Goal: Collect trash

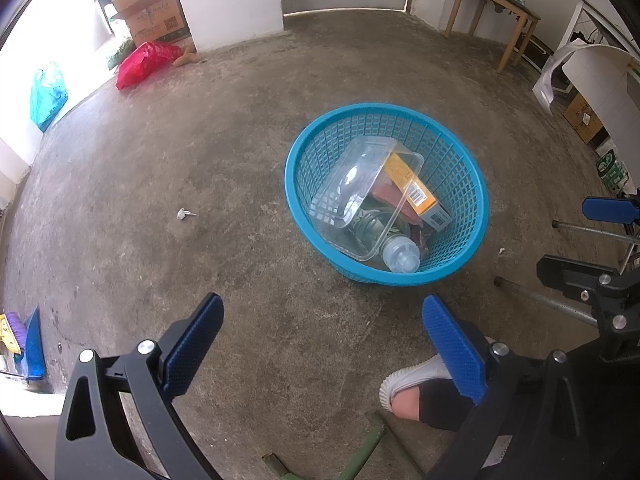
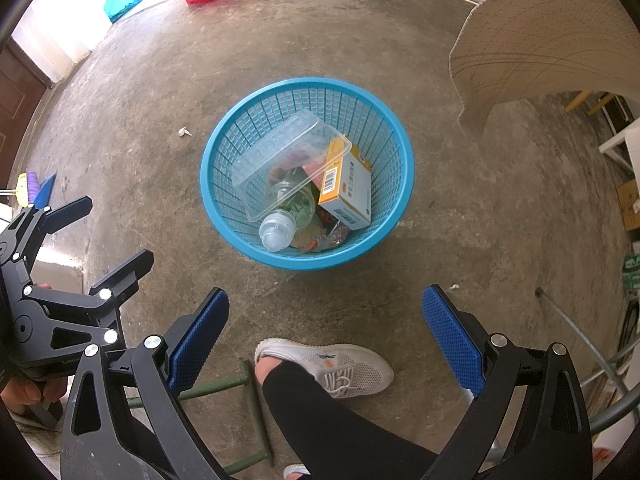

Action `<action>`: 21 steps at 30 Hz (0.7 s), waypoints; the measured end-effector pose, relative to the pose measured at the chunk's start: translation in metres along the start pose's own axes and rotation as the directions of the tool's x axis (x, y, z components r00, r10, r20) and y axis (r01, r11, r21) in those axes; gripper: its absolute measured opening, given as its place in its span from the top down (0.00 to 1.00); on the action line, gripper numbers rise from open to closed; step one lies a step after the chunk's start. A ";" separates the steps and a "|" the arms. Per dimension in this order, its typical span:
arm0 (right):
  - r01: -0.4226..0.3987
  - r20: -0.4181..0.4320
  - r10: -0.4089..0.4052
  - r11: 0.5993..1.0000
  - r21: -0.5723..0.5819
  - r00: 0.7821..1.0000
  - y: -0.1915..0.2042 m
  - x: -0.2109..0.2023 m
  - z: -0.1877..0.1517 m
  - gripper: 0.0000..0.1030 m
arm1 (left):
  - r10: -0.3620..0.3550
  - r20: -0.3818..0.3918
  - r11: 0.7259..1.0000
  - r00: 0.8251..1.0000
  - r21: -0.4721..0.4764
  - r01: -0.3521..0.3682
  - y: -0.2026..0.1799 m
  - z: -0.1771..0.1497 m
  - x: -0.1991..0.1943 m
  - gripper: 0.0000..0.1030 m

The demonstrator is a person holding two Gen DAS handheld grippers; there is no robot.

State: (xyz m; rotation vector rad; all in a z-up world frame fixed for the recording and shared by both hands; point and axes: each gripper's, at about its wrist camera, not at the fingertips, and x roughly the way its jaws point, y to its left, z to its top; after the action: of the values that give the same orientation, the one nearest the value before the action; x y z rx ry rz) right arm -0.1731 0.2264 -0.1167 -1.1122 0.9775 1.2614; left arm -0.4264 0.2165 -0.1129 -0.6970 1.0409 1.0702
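A blue mesh basket (image 1: 472, 200) (image 2: 224, 208) stands on the concrete floor. Inside it lie a clear plastic tray (image 1: 356, 184) (image 2: 280, 152), an orange and white carton (image 1: 420, 196) (image 2: 348, 192), a clear bottle (image 1: 400, 256) (image 2: 280, 228) and some wrappers (image 2: 328, 236). A small white scrap (image 1: 184, 214) (image 2: 184, 132) lies on the floor left of the basket. My left gripper (image 1: 322, 308) hovers open above the floor on the near side of the basket, empty. My right gripper (image 2: 326, 300) is open and empty too, just short of the basket's near rim.
A person's leg and white shoe (image 2: 340, 364) (image 1: 404, 380) stand below the grippers. A red bag (image 1: 144, 62), a teal bag (image 1: 48, 96) and a cardboard box (image 1: 154, 12) sit at the far wall. A wooden chair (image 1: 496, 12), metal legs (image 1: 560, 308), a curved mat (image 2: 540, 36) and a green frame (image 2: 248, 384) are around.
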 end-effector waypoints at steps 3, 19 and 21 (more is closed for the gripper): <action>-0.001 -0.001 0.001 1.000 0.001 1.000 0.000 0.000 0.000 0.09 | 0.000 0.001 1.000 1.000 0.004 0.000 -0.001 -0.001 0.000 0.05; -0.001 -0.002 0.001 1.000 0.002 1.000 0.000 0.000 0.000 0.09 | 0.000 0.000 1.000 1.000 0.007 0.000 -0.002 -0.001 0.001 0.05; -0.001 -0.002 0.001 1.000 0.001 1.000 0.000 0.000 0.000 0.09 | 0.000 0.000 1.000 1.000 0.007 0.000 -0.002 -0.001 0.001 0.05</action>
State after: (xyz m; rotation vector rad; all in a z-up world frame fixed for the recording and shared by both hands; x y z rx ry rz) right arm -0.1735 0.2262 -0.1165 -1.1122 0.9798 1.2603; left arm -0.4248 0.2153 -0.1147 -0.6915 1.0447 1.0663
